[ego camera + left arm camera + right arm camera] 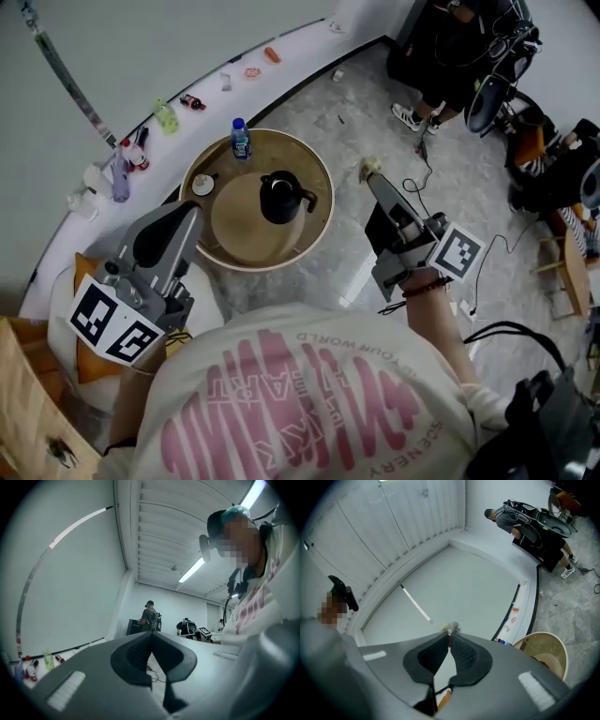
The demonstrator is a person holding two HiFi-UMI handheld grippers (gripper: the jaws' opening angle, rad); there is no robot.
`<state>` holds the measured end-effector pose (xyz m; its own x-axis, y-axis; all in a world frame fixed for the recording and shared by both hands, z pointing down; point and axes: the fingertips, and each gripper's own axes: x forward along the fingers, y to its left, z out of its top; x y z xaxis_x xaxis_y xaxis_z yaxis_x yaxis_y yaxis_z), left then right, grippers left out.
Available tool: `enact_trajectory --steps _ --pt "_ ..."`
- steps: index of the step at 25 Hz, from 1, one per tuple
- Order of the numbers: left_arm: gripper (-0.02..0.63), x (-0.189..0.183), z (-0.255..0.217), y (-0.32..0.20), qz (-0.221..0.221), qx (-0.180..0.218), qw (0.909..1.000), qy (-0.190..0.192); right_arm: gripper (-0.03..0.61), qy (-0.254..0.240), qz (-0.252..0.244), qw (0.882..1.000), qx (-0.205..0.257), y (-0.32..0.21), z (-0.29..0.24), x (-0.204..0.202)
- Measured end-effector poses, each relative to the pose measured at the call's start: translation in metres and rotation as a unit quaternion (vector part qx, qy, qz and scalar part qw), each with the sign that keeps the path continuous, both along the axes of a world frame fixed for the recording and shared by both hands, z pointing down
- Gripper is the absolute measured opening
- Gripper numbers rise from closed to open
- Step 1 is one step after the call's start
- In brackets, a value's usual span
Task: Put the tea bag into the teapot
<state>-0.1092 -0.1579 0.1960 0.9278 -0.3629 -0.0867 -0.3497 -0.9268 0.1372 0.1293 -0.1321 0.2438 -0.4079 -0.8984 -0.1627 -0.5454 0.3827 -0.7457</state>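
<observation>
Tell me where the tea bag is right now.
In the head view, the tea bag is pinched at the tips of the right hand-held gripper, held in the air just right of the round table, not yet over the teapot.

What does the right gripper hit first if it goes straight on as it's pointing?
Probably the white wall: the right gripper, shut on the tea bag, aims at it. Round table and teapot lie off to the side. Depth unclear.
</observation>
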Motion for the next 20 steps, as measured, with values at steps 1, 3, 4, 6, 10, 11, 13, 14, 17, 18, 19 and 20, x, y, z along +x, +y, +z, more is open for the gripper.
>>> enact_trajectory --steps 1,3,4,6,10,11,13,14,17,18,19,20 --pt "0.016 0.001 0.001 0.000 0.005 -0.002 1.0000 -0.001 0.018 0.002 0.001 1.000 -0.002 -0.001 0.000 -0.001" --pt "0.017 -0.003 0.007 -0.002 0.011 -0.009 0.9999 0.000 0.018 0.004 0.004 1.000 -0.009 -0.005 0.002 -0.004" --pt "0.017 -0.007 0.010 -0.005 0.015 -0.013 0.9998 0.003 0.018 0.005 0.005 1.000 -0.012 -0.009 0.004 -0.008" --pt "0.015 -0.018 0.017 -0.010 0.019 -0.019 0.9996 0.008 0.018 0.008 0.005 1.000 -0.017 -0.015 0.006 -0.016" --pt "0.016 -0.037 0.028 -0.018 0.010 -0.032 0.9992 0.021 0.018 0.028 0.007 0.999 -0.043 -0.022 0.011 -0.022" --pt "0.015 -0.040 0.032 -0.019 0.004 -0.038 0.9990 0.025 0.018 0.032 0.008 0.998 -0.051 -0.024 0.014 -0.021" --pt "0.015 -0.046 0.038 -0.021 -0.008 -0.046 0.9985 0.028 0.018 0.035 0.008 0.997 -0.064 -0.028 0.021 -0.021" --pt "0.015 -0.050 0.041 -0.020 -0.015 -0.047 0.9984 0.027 0.018 0.035 0.006 0.997 -0.071 -0.030 0.026 -0.023" --pt "0.015 -0.066 0.053 -0.016 -0.042 -0.050 0.9975 0.027 0.018 0.016 -0.004 0.994 -0.105 -0.042 0.049 -0.031" --pt "0.015 -0.072 0.056 -0.016 -0.051 -0.052 0.9969 0.030 0.018 -0.001 -0.006 0.994 -0.111 -0.047 0.055 -0.034" --pt "0.015 -0.078 0.060 -0.017 -0.057 -0.054 0.9964 0.032 0.018 -0.020 -0.006 0.993 -0.113 -0.054 0.060 -0.037" --pt "0.015 -0.084 0.062 -0.019 -0.063 -0.056 0.9959 0.033 0.018 -0.034 -0.008 0.993 -0.113 -0.061 0.062 -0.040"
